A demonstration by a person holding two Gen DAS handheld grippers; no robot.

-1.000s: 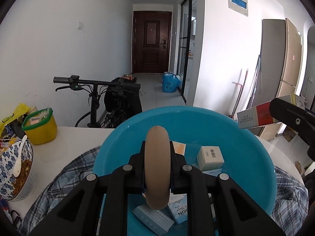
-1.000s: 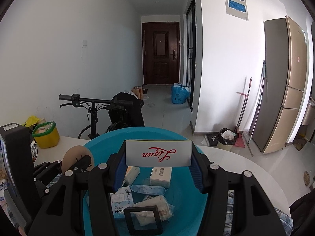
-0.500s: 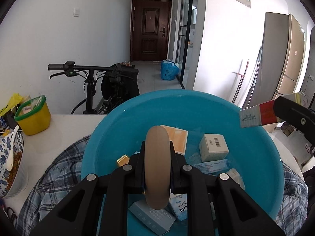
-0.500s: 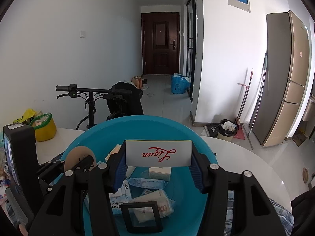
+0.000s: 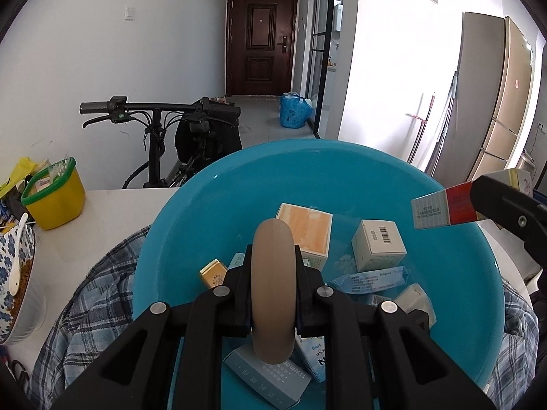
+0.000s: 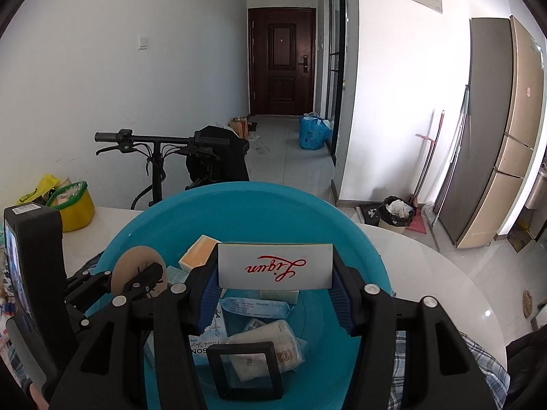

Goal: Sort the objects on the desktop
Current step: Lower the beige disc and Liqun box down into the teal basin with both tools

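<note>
Both grippers have sunk toward the glossy blue basin (image 5: 342, 177): left gripper (image 5: 272, 294) clenches a tan disc (image 5: 272, 287), right gripper (image 6: 275, 270) a flat white box (image 6: 275, 266).

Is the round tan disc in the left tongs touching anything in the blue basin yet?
Cannot tell. In the left wrist view the disc hides whatever lies below it in the blue basin; the right wrist view shows no clear gap either.

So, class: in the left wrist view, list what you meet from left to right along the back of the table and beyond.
Floral bowl → yellow tub → bicycle → blue basin → fridge.
</note>
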